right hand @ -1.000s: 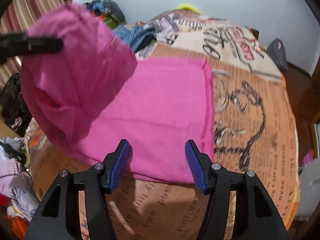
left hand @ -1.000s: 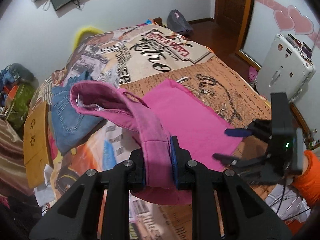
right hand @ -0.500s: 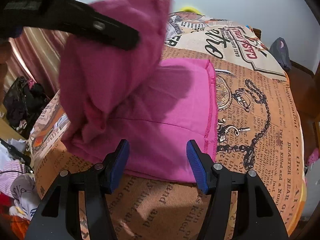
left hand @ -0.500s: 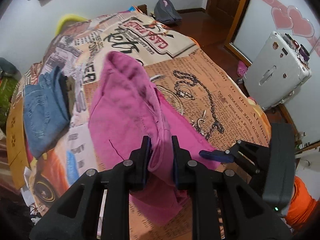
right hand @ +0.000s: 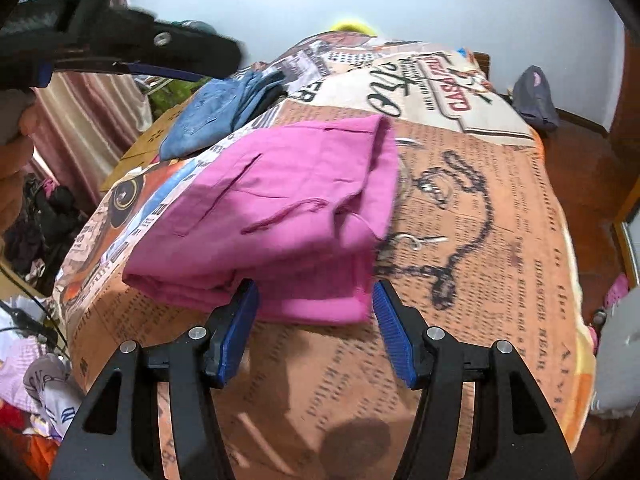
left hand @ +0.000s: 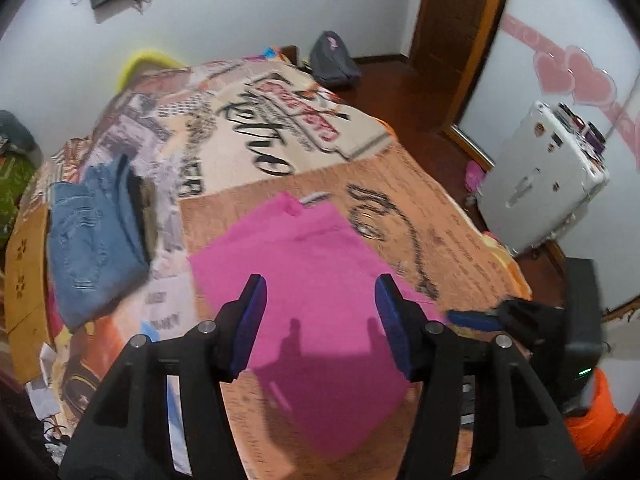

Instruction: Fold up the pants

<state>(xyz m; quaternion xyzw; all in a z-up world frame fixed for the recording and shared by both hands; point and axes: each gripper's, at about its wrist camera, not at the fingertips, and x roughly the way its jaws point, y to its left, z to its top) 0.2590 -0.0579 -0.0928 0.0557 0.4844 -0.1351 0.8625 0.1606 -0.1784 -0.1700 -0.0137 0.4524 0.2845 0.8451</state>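
Observation:
The pink pants (left hand: 316, 280) lie folded in a flat stack on the bed's printed blanket (left hand: 432, 216); in the right wrist view (right hand: 280, 216) a back pocket and a loose drawstring show on top. My left gripper (left hand: 320, 320) is open and empty, held above the pants. My right gripper (right hand: 316, 328) is open and empty at the near edge of the stack, apart from it. The left gripper also shows at the upper left of the right wrist view (right hand: 132, 46).
Folded blue jeans (left hand: 96, 236) lie on the blanket left of the pants. A white suitcase (left hand: 548, 176) stands right of the bed. A grey backpack (left hand: 334, 64) sits on the floor by the far wall. Clothes are piled left of the bed (right hand: 36, 216).
My left gripper let go of the pink pants and opened; the raised part now lies folded over the rest. The left gripper has lifted clear. The right gripper stayed open near the front edge.

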